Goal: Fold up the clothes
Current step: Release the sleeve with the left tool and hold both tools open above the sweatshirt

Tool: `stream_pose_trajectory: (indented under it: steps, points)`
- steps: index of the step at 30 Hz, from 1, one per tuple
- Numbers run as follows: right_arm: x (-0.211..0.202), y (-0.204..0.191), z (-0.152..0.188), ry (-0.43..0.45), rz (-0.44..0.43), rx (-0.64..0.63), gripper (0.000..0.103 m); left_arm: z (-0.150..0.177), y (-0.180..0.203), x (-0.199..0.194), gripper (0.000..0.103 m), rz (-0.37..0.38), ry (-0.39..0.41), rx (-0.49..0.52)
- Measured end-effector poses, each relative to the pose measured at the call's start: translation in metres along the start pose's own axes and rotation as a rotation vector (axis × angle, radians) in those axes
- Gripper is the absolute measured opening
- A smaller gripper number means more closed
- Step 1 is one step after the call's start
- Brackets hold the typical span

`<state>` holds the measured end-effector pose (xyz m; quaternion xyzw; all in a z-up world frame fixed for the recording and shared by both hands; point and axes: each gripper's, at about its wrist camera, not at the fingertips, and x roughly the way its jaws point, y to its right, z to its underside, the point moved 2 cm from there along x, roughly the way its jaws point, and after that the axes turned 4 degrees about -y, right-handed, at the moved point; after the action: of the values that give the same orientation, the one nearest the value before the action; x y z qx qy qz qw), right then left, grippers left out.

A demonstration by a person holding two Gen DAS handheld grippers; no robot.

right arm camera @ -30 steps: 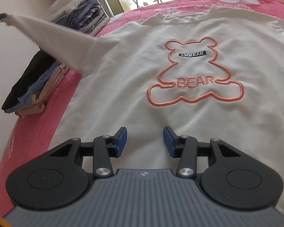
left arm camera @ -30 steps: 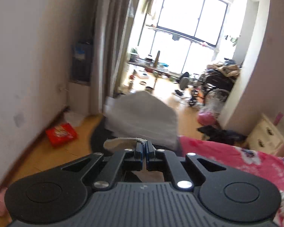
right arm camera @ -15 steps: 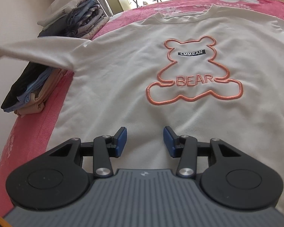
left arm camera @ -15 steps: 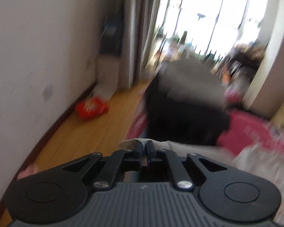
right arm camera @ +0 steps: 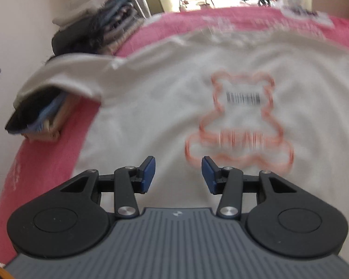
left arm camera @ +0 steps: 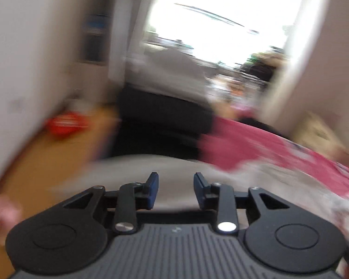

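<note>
Garment: my cream sweatshirt [right arm camera: 165, 107] lies face up on the pink bed [right arm camera: 41, 160], body flat, no fold made yet.
Left sleeve: draped over the stack of folded clothes [right arm camera: 41, 116] beside it.
Left tongs [left arm camera: 175, 189]: jaws opening, nothing between them.
Right tongs [right arm camera: 178, 174]: apart, empty, above the hem.
Remaining: both sleeves, body folds, stacking.

We see our left gripper [left arm camera: 175, 190] and right gripper [right arm camera: 178, 174] alike, matte black linkage arms, blue pads [right arm camera: 149, 173] at the tips, silver screws [right arm camera: 228, 210] behind them, round black discs either side, ribbed grey housing [right arm camera: 176, 239] nearest us, small pale logo at its front edge.
</note>
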<state>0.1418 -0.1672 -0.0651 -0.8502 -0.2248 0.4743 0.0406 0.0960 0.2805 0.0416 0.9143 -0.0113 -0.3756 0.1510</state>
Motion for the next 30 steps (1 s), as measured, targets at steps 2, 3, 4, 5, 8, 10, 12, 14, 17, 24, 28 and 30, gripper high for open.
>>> stream_pose_trajectory:
  steps: [2,3,4,5,8,10,12,14,17,24,28,30]
  points:
    - [0.001,-0.005,-0.039,0.017,-0.008,-0.008,0.044,0.014,0.045,0.026,0.035,0.127,-0.040,0.061]
    - [0.003,-0.009,-0.059,0.027,-0.017,-0.011,0.044,0.023,0.064,0.041,0.035,0.181,-0.065,0.078]
    - [0.007,-0.014,-0.079,0.038,-0.028,-0.015,0.044,0.033,0.082,0.056,0.034,0.235,-0.089,0.094]
    - [0.013,-0.018,-0.101,0.049,-0.038,-0.018,0.043,0.044,0.097,0.071,0.034,0.273,-0.113,0.106]
    - [0.044,-0.033,-0.157,0.041,-0.064,-0.019,0.043,0.080,0.129,0.114,0.033,0.326,-0.162,0.134]
    - [0.076,-0.044,-0.181,0.008,-0.061,-0.033,0.041,0.098,0.138,0.140,0.032,0.312,-0.196,0.145]
    - [0.107,-0.057,-0.200,-0.020,-0.056,-0.059,0.038,0.115,0.144,0.163,0.032,0.302,-0.256,0.156]
    - [0.133,-0.070,-0.208,-0.022,-0.056,-0.111,0.035,0.134,0.145,0.179,0.032,0.299,-0.311,0.162]
    - [0.171,-0.090,-0.220,-0.026,-0.055,-0.188,0.034,0.154,0.137,0.192,0.031,0.300,-0.314,0.171]
    - [0.218,-0.040,-0.199,-0.167,0.120,-0.155,0.032,0.166,0.133,0.182,0.031,0.332,-0.262,0.171]
    - [0.197,-0.036,-0.211,-0.116,0.094,-0.101,0.034,0.163,0.130,0.182,0.032,0.353,-0.264,0.158]
    - [0.196,-0.049,-0.218,-0.111,0.066,-0.146,0.034,0.162,0.131,0.184,0.032,0.354,-0.265,0.155]
